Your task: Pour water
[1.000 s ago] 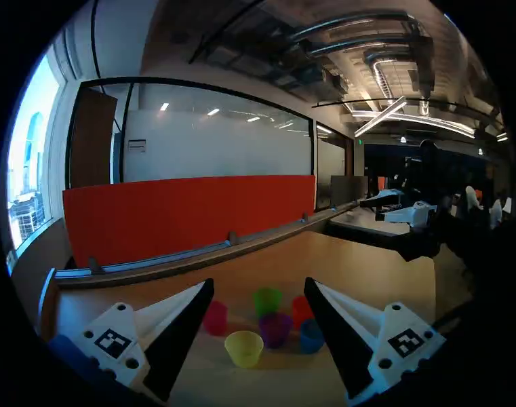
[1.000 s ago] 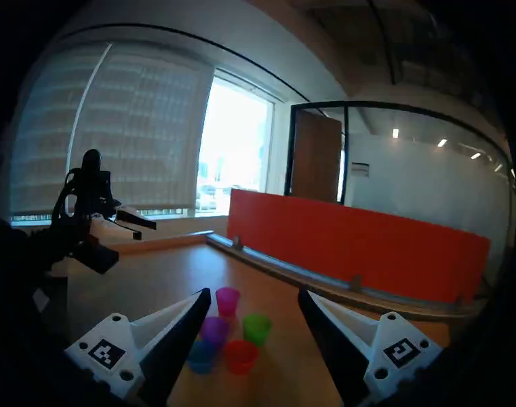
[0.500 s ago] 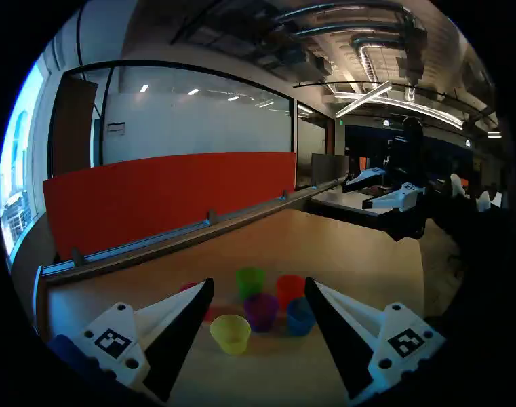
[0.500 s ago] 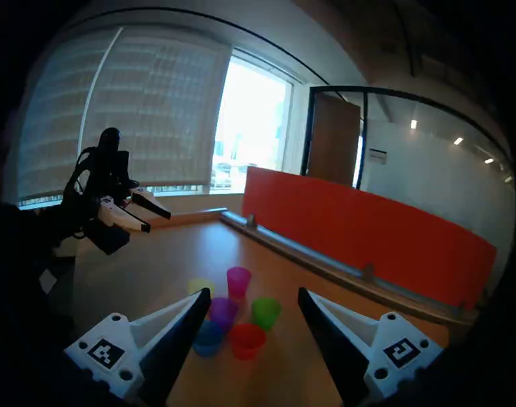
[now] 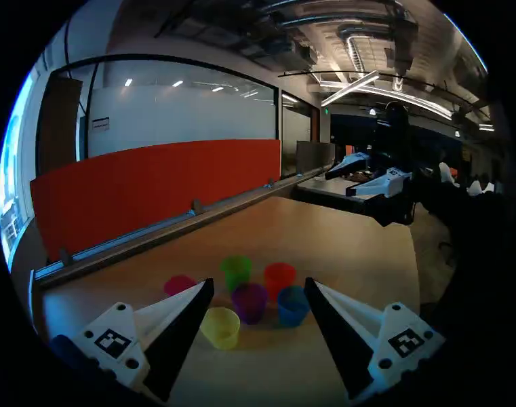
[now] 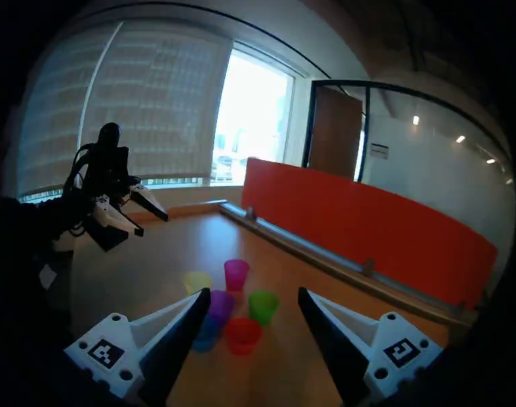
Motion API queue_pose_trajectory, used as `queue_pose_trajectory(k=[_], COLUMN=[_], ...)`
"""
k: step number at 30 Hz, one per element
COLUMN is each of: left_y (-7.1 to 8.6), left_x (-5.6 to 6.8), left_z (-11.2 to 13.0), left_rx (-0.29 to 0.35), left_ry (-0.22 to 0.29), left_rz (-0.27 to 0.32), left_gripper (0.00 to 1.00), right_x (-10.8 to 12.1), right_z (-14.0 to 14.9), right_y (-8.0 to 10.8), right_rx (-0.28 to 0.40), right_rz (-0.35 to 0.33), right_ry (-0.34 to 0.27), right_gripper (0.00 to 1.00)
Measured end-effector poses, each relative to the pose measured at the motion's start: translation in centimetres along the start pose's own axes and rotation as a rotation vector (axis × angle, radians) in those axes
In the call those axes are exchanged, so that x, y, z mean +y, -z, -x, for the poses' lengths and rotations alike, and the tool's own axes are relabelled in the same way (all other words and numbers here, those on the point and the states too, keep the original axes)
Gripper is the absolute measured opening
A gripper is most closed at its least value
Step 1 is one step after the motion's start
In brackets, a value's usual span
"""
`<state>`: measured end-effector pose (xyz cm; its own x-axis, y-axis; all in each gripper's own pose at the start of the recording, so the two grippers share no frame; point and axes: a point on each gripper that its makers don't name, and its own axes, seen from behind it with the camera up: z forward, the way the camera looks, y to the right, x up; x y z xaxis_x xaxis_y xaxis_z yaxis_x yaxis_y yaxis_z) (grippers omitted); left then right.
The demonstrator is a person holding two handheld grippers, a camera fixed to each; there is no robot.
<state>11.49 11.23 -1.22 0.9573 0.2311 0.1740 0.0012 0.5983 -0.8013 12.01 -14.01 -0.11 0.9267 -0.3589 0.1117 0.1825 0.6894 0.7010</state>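
Note:
Several small coloured cups stand clustered on the wooden table. In the left gripper view, the yellow cup, purple cup and blue cup are nearest, with the pink cup, green cup and red cup behind. My left gripper hovers open above and short of them, holding nothing. My right gripper is open too, over the red cup and blue cup. Across the table each camera sees the other gripper: right, left.
A red divider panel with a metal rail runs along the table's far edge. Behind it are a glass wall and a door. A bright window with blinds is beyond the left gripper. A dark-sleeved hand holds that gripper.
Both cameras have shifted so the cups sit higher and fuller in view. The yellow cup has come into the right gripper view. Both grippers stay open.

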Motion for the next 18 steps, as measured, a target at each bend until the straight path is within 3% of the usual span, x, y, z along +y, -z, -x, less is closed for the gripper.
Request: queue_pose_trajectory(k=[18], left_y=[-4.2], left_x=[2.3], left_z=[5.7], left_rx=[-0.139], left_ry=[-0.045], left_rz=[0.080], left_gripper=[0.99], right_x=[0.6], right_z=[2.2], right_y=[-0.9], right_rx=[-0.057], right_rz=[-0.007], right_ry=[-0.001], right_gripper=[1.00])
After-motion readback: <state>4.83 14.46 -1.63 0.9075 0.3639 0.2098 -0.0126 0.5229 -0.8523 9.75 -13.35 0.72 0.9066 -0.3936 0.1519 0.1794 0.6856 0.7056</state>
